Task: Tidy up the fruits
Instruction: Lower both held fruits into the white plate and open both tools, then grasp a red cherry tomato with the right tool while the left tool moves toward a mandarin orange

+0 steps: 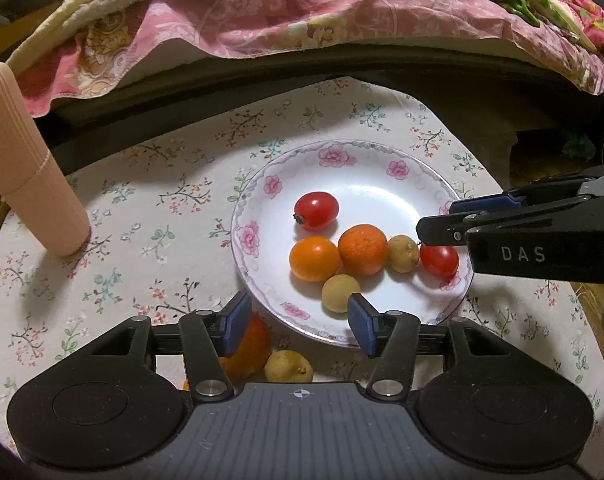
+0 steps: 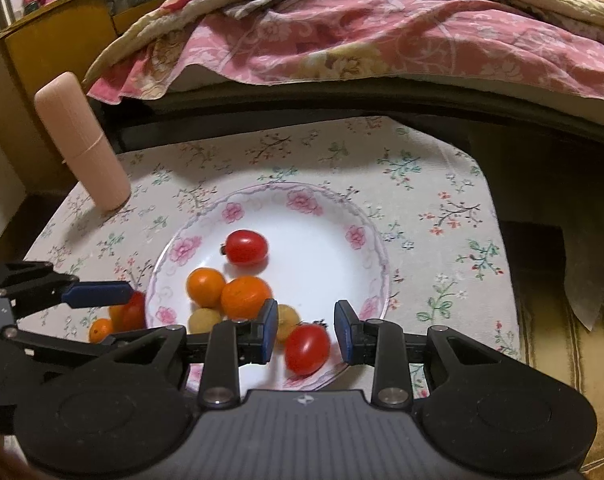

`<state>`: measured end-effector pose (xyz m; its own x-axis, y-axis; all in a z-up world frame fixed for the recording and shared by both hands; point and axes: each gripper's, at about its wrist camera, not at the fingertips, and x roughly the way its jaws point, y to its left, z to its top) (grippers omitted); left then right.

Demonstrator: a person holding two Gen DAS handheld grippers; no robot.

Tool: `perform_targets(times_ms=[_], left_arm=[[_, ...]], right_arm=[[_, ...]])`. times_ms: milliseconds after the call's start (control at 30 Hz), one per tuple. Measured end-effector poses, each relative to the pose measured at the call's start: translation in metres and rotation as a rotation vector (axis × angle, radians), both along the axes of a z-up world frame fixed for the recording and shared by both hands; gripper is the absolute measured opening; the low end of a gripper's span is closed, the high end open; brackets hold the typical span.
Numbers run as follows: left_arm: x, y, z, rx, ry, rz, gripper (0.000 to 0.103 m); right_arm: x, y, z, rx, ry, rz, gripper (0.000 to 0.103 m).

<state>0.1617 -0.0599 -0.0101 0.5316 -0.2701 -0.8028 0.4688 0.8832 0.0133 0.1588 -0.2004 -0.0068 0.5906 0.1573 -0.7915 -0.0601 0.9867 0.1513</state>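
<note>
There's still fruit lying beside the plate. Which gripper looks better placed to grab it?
Probably the left gripper. It is open, empty and right above the loose fruit beside the plate. The right gripper hangs open over the plate's far side, by a red tomato.

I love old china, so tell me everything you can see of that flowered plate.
The plate is round, white and glossy, apparently ceramic, with pink roses and a grey scroll border around its rim. It lies flat on the flowered tablecloth. Six small fruits rest in it: two red tomatoes, two orange ones and two yellowish ones, mostly clustered on the near side. The open right gripper hovers over its near edge.
</note>
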Motion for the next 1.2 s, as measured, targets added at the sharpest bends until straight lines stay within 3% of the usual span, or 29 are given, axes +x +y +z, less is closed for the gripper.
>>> perform_targets(times_ms=[1200], left_arm=[[-0.026, 0.061, -0.004, 0.044, 0.026, 0.023, 0.067]], right_arm=[[-0.043, 0.083, -0.002, 0.034, 0.06, 0.298, 0.034]])
